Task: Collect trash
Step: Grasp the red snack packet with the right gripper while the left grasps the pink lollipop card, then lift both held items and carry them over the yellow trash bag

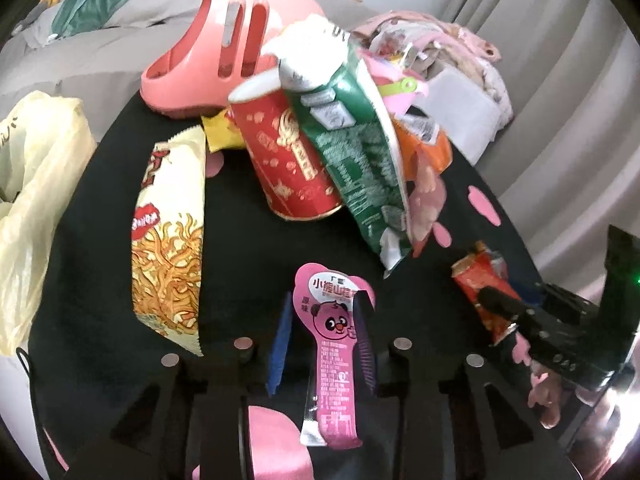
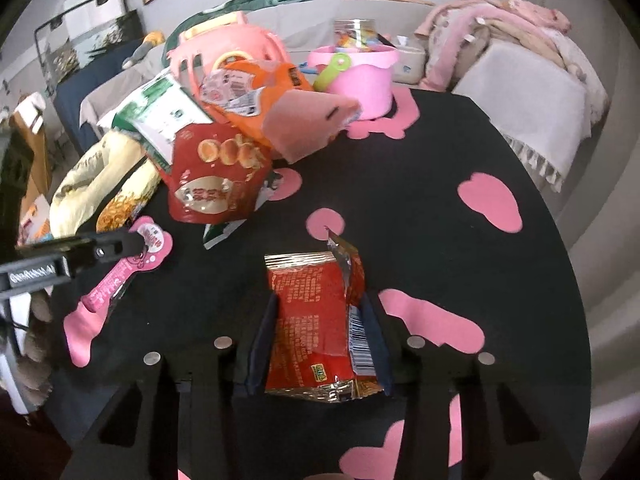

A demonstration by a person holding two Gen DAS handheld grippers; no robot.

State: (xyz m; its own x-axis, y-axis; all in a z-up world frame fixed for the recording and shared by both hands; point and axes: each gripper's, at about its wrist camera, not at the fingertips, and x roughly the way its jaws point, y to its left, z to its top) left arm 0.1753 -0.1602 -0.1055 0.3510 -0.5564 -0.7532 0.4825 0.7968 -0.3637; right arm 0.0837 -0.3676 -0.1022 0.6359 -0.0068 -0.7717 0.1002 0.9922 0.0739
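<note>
A pink bear-print wrapper (image 1: 334, 360) lies flat on the black table (image 1: 100, 280) between the fingers of my left gripper (image 1: 324, 300). The pads stand apart from its narrow stem, so this gripper is open. In the right wrist view the same left gripper (image 2: 136, 240) reaches in from the left over the pink wrapper (image 2: 116, 280). My right gripper (image 2: 320, 298) has its pads against both sides of a crumpled red snack packet (image 2: 312, 320), whose right edge folds up. The left wrist view shows the right gripper (image 1: 496, 300) on that red packet (image 1: 476, 280).
A pile of trash sits at the table's far side: noodle snack bag (image 1: 168, 240), red paper cup (image 1: 288, 152), green bag (image 1: 356, 152), red pouch (image 2: 216, 176), orange bag (image 2: 256, 96). A pink basket (image 1: 240, 40), pink bucket (image 2: 356, 76) and pale plastic bag (image 1: 36, 184) stand around it.
</note>
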